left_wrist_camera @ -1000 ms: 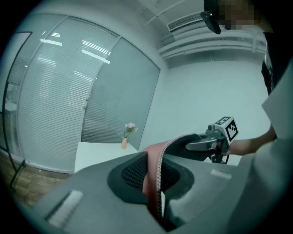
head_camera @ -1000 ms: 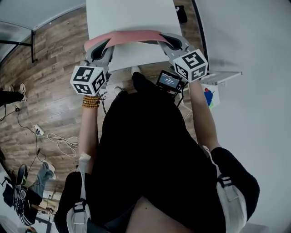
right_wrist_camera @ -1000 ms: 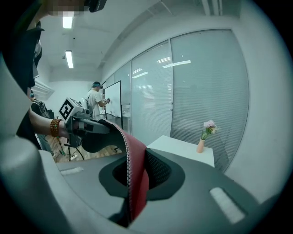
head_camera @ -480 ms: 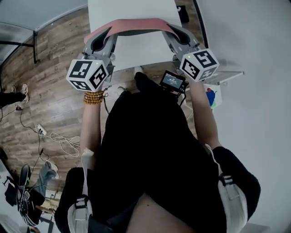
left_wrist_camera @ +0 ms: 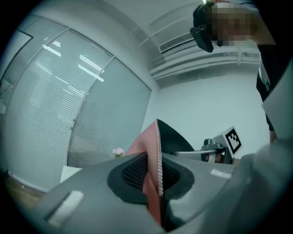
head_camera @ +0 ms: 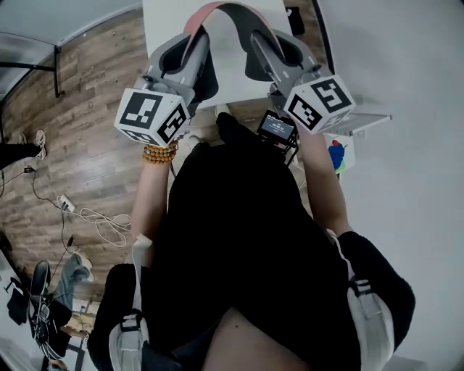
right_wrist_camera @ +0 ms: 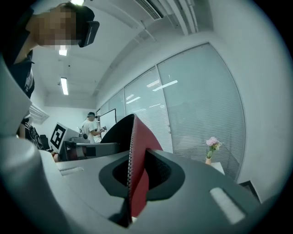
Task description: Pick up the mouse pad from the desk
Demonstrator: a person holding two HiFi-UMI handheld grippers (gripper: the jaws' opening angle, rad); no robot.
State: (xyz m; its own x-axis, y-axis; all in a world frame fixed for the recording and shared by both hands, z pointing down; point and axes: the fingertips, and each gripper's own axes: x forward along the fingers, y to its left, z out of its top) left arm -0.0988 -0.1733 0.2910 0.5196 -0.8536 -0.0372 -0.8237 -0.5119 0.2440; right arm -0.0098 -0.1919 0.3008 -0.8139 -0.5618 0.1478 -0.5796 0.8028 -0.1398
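Note:
The mouse pad (head_camera: 226, 9), pink on one face and black on the other, hangs folded into an arch above the white desk (head_camera: 239, 80), held at both ends. My left gripper (head_camera: 197, 43) is shut on its left end, and my right gripper (head_camera: 259, 45) is shut on its right end. In the left gripper view the mouse pad (left_wrist_camera: 153, 146) stands edge-on between the jaws of my left gripper (left_wrist_camera: 155, 178). In the right gripper view the mouse pad (right_wrist_camera: 137, 151) is pinched the same way in my right gripper (right_wrist_camera: 137, 178). Both grippers point upward, close together.
A small screen device (head_camera: 275, 127) hangs at the person's front. Cables (head_camera: 101, 224) lie on the wood floor at the left. A small vase of flowers (right_wrist_camera: 211, 148) stands on a white table by the glass wall. Another person (right_wrist_camera: 91, 128) stands far off.
Both grippers have lifted and tilted upward and come closer together. The mouse pad, stretched almost flat between them a second ago, now bows up into a tall narrow arch.

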